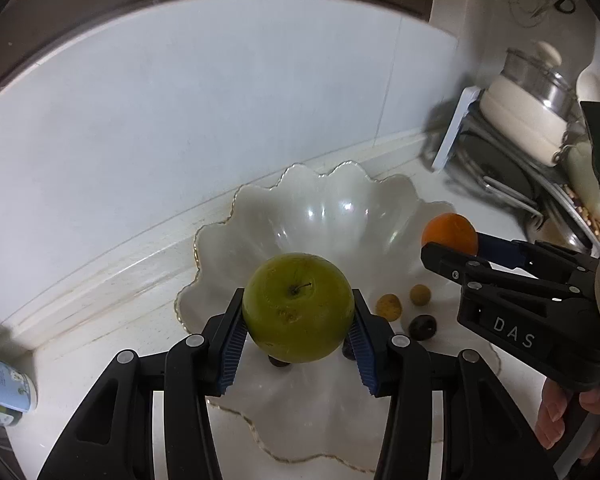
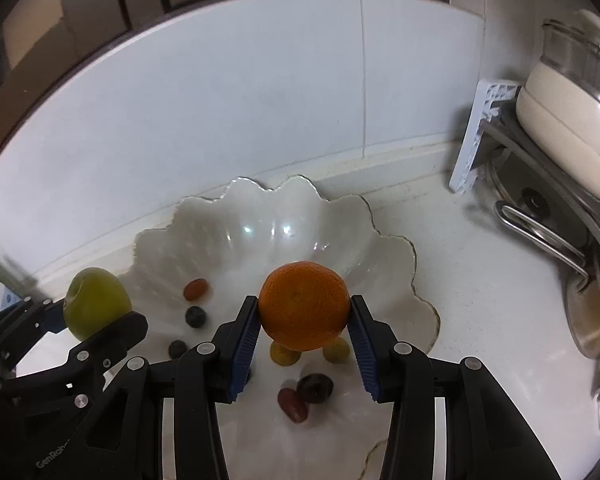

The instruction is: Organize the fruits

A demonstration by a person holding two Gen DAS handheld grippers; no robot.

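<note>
A white scalloped bowl (image 1: 320, 216) (image 2: 260, 224) stands on the white counter by the wall. My left gripper (image 1: 298, 320) is shut on a green apple (image 1: 298, 306) and holds it above the bowl's near side; the apple also shows in the right wrist view (image 2: 96, 302). My right gripper (image 2: 304, 320) is shut on an orange (image 2: 304, 306) above the bowl; the orange also shows in the left wrist view (image 1: 450, 232). Several small fruits lie in the bowl: yellow ones (image 1: 388, 306), dark ones (image 2: 196, 316) and a red one (image 2: 292, 404).
A dish rack with a cream pot (image 2: 564, 128) and metal pans (image 2: 540, 232) stands at the right. A white plastic bracket (image 2: 480, 136) leans by it. A labelled bottle (image 1: 4, 388) stands at the left edge. The tiled wall is close behind the bowl.
</note>
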